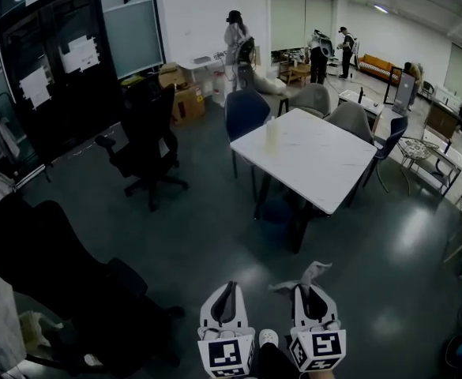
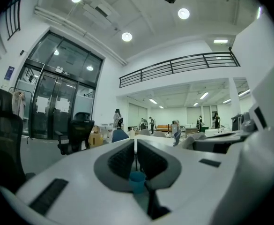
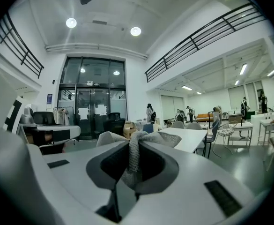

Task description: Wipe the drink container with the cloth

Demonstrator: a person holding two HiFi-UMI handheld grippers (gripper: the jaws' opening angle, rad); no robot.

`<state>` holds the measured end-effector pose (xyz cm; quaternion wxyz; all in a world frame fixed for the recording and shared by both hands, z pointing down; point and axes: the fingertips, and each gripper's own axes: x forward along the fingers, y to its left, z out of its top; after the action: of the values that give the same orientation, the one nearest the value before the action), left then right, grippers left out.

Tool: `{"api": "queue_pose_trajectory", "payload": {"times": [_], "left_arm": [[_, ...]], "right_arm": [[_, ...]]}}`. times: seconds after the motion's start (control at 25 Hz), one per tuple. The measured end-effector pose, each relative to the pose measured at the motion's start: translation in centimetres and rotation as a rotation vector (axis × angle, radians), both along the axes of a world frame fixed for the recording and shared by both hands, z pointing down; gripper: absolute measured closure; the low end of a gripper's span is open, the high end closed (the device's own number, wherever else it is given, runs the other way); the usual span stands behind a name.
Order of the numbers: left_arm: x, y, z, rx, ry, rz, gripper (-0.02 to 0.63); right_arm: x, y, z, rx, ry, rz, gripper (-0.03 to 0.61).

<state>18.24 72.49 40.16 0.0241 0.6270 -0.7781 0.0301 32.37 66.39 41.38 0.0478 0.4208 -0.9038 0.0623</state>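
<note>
The drink container, a pale upright bottle, stands near the left edge of the white table in the middle of the room, well ahead of both grippers. At the bottom of the head view, my left gripper is shut with nothing in it. Beside it, my right gripper is shut on a grey cloth that sticks out past its tips. In the right gripper view the knitted cloth is pinched between the pads, with the table beyond. The left gripper view shows that gripper with its jaws together and empty.
A black office chair stands left of the table, and another is close at my left. A blue chair and grey chairs ring the table. Cardboard boxes and several people are at the back. Dark floor lies between me and the table.
</note>
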Motion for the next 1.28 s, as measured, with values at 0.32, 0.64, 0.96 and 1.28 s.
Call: {"api": "queue_pose_trajectory", "payload": {"times": [0.32,0.64,0.96,1.28], "left_arm": [[-1.5,-9.9,-1.9,0.010,0.022,-0.038,0.586],[-2.7,-16.7,-1.9,0.011,0.016,-0.064,0.586],[-4.7,-21.6,-0.3,0.002,-0.010,-0.050,0.586],[-8.9,-28.4,-1.2,-0.014,0.020,-0.007,0.586]], "right_arm": [[-2.3,-10.4,-1.1,0.008,-0.024,-0.042,0.522],[-3.8,-17.5,-1.2,0.007,-0.040,-0.070,0.522],[-5.5,-21.9,0.1,-0.016,-0.021,-0.067,0.522],[-9.6,-28.2,-0.3,-0.017,-0.012,-0.025,0.522]]}}
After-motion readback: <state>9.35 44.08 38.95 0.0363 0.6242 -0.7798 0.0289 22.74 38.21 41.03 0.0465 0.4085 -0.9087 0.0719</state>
